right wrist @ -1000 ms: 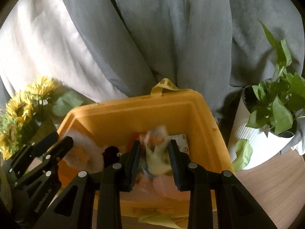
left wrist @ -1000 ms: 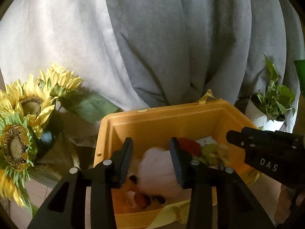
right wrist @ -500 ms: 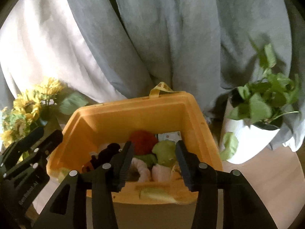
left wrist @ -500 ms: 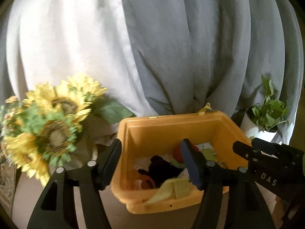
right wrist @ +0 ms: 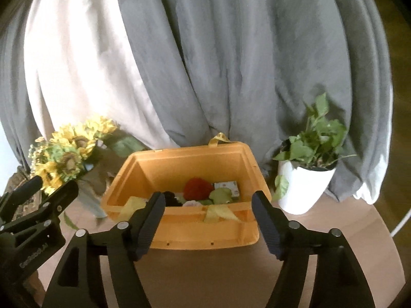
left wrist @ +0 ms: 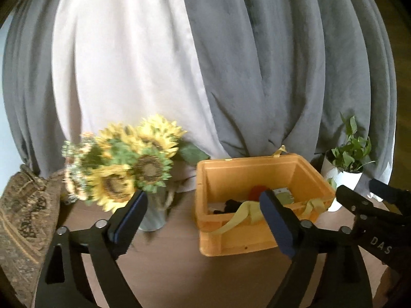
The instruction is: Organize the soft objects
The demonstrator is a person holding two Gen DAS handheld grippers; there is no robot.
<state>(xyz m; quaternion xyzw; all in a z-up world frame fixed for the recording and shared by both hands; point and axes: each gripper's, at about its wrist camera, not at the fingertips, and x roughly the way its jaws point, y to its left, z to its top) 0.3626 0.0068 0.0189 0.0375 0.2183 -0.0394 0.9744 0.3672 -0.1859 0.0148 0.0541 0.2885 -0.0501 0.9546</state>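
Observation:
An orange plastic bin [right wrist: 195,233] [left wrist: 236,241] stands on the wooden table and holds several soft toys: a red plush [right wrist: 197,187], a black one [right wrist: 170,197], a green one [right wrist: 219,195]. Yellow straps [right wrist: 218,211] hang over its near rim. My right gripper [right wrist: 209,201] hovers in front of the bin, jaws opening, nothing between them. My left gripper [left wrist: 203,205] sits back and to the left of the bin, jaws opening wide, also empty. Each gripper shows at the edge of the other's view.
A vase of sunflowers [left wrist: 123,169] [right wrist: 65,159] stands left of the bin. A potted green plant in a white pot [right wrist: 305,179] [left wrist: 344,169] stands to its right. Grey and white curtains [right wrist: 205,64] hang behind. A patterned cloth [left wrist: 20,218] lies at far left.
Both grippers let go of plush toys over the bin, opened, and pulled back and up; the bin now looks smaller and farther away.

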